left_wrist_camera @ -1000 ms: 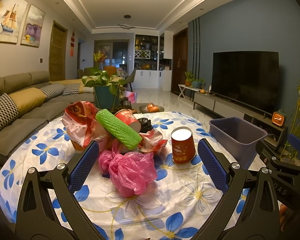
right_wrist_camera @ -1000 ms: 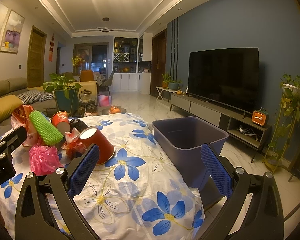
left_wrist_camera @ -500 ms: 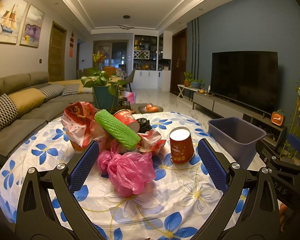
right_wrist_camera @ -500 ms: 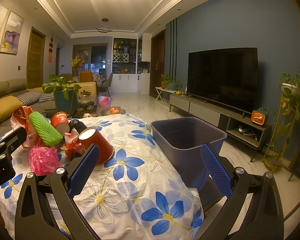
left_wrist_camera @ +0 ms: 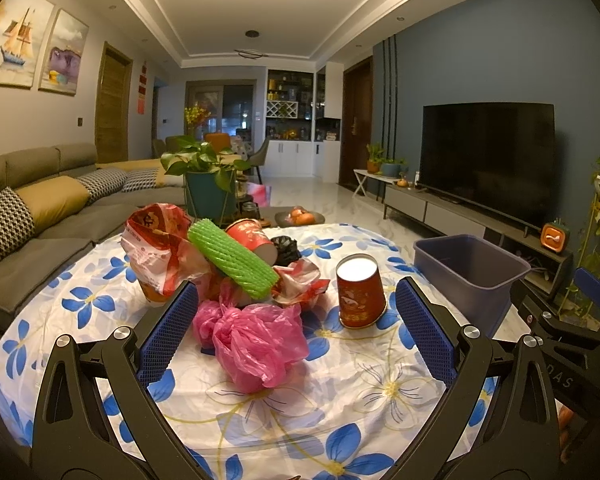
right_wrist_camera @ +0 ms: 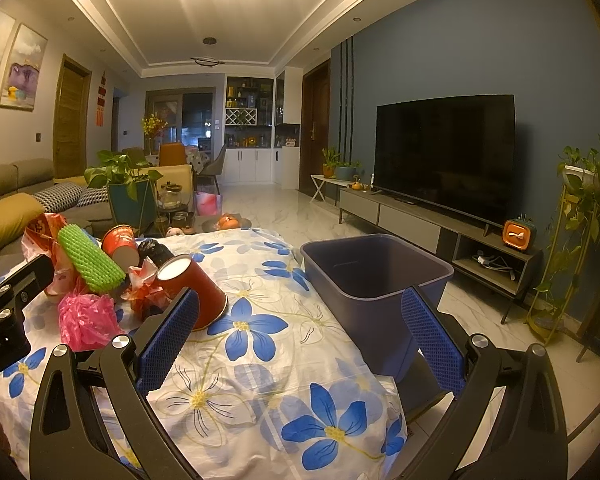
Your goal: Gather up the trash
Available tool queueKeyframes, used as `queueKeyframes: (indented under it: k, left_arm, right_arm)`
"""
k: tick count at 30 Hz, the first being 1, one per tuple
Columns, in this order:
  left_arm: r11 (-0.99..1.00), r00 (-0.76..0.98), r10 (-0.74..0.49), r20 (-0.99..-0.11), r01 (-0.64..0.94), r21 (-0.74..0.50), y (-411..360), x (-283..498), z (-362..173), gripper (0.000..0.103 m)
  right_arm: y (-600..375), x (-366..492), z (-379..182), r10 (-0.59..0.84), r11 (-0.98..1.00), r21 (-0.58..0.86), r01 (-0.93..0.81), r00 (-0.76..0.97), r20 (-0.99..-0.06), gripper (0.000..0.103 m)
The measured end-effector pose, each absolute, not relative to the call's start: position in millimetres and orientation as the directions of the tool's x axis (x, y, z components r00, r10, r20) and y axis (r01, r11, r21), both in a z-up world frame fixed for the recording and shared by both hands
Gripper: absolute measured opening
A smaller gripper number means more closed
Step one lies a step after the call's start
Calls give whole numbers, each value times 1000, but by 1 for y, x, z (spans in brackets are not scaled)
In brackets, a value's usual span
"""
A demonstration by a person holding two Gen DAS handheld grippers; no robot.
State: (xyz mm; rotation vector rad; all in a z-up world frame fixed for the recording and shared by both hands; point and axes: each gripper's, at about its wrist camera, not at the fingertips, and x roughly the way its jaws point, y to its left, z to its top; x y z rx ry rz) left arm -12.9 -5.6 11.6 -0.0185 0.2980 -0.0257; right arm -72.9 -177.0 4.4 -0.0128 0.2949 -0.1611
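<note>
A heap of trash lies on the flowered tablecloth: a pink plastic bag, a green foam net sleeve, a red and white snack bag, a red cup on its side and crumpled red wrappers. An upturned red paper cup stands apart on the right of the heap. A purple bin stands at the table's right edge. My left gripper is open and empty, just before the pink bag. My right gripper is open and empty, between cup and bin.
A grey sofa runs along the left. A potted plant stands beyond the table. A TV on a low cabinet lines the right wall, with a plant stand at far right. The marble floor lies beyond.
Both views have shifted only slightly; the left gripper has crept a little toward the trash heap. Both grippers stay open and empty.
</note>
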Motion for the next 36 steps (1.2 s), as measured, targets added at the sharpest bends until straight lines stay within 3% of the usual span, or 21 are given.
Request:
queueKeyframes:
  k: [36]
  left_arm:
    - [999,957,-29,-288,24,-21,-14,-16,19,97]
  right_arm:
    - [-184,-75,10,-164,986,-28,163,945,-282,98]
